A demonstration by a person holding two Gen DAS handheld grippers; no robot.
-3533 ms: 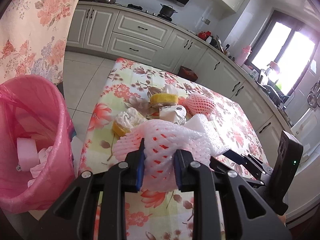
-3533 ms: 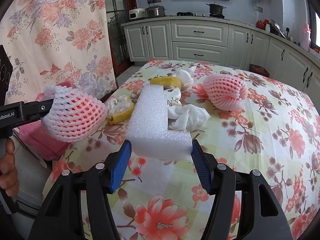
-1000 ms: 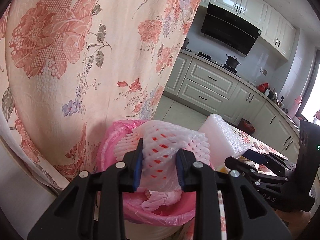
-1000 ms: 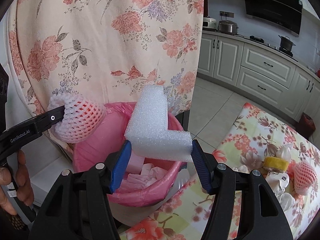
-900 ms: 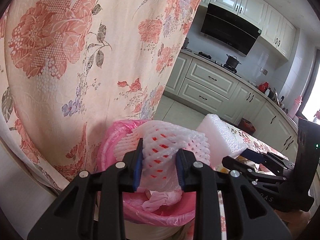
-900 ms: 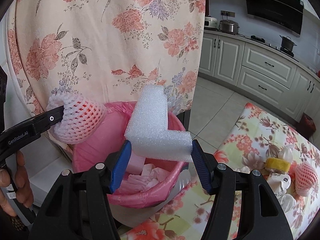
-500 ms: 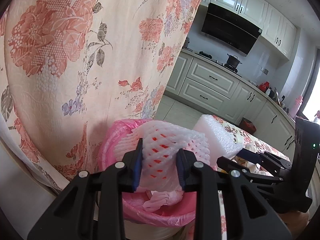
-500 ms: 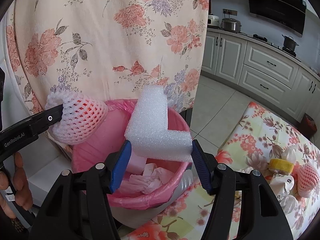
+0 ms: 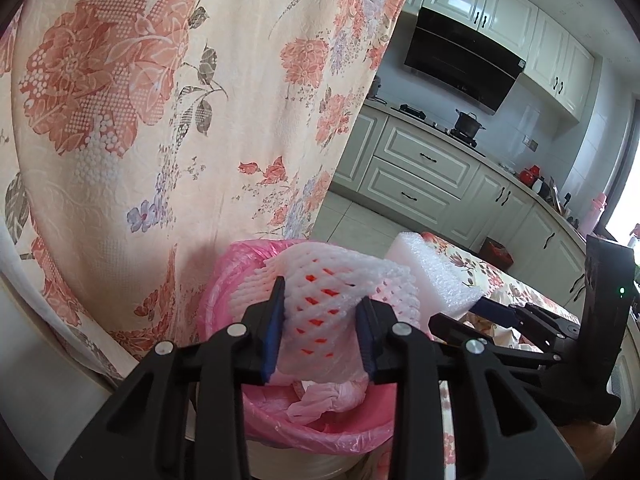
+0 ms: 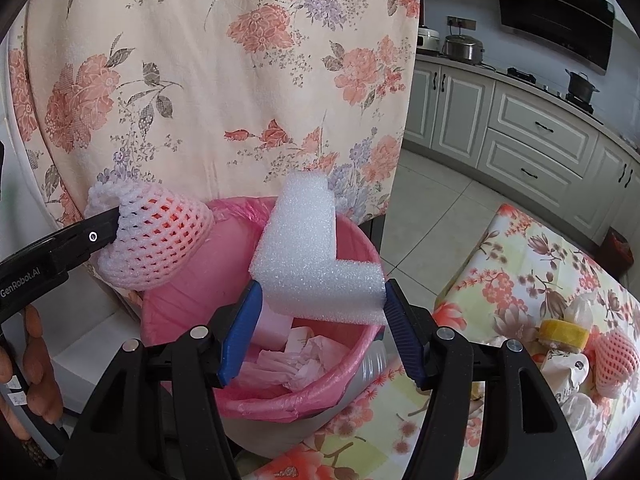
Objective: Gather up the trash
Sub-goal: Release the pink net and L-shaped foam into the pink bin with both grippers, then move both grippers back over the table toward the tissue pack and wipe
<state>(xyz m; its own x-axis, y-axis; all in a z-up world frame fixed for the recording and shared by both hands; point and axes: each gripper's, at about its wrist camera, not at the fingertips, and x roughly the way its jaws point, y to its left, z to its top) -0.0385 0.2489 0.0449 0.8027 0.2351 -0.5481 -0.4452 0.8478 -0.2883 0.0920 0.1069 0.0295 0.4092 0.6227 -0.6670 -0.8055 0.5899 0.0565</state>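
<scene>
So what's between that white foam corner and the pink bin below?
Only air: the foam corner hangs in the right gripper above the bin, per its wrist view.

At ten o'clock we see a flowered curtain (image 9: 160, 120); at two o'clock white cabinets (image 9: 420, 168), a black hood (image 9: 460, 64) and a pot (image 9: 467, 120)

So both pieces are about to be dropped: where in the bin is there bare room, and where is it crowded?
Inside the pink-lined bin, the far-left wall below the foam fruit net is bare liner. The bottom toward the near-right rim is crowded with crumpled tissue and a pink block, right under the L-shaped white foam.
</scene>
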